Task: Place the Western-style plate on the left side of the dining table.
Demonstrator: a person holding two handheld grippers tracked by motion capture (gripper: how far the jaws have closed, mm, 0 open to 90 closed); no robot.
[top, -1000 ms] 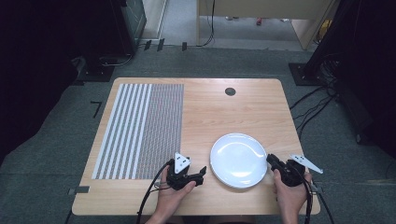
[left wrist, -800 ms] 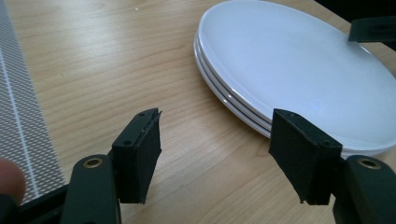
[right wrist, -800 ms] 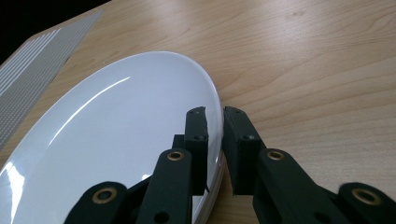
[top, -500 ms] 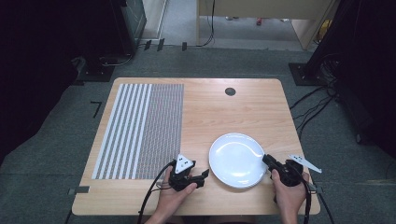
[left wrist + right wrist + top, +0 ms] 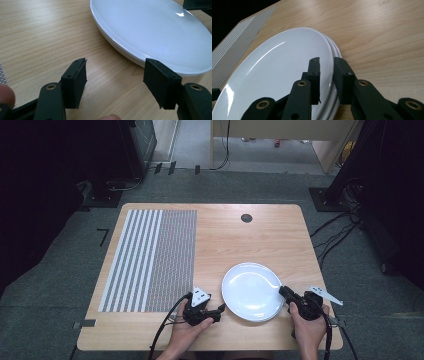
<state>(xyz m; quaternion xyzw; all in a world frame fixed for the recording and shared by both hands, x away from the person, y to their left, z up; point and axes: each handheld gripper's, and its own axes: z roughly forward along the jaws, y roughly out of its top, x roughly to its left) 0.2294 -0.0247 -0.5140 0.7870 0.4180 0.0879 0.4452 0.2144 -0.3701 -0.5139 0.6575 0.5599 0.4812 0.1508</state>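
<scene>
Right tool (image 5: 283, 291) clamped on white plate (image 5: 250, 290) rim; left tool (image 5: 218, 309) apart beside plate

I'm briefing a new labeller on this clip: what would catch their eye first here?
Probably the stack of white plates near the front edge of the wooden table, with the right gripper closed on the rim of the stack. Next, the striped grey placemat covering the table's left part. The left gripper sits open beside the plates, its jaws having just closed a little with nothing between them.

Bright table, dark surroundings, plate (image 5: 252, 291) glare
</scene>
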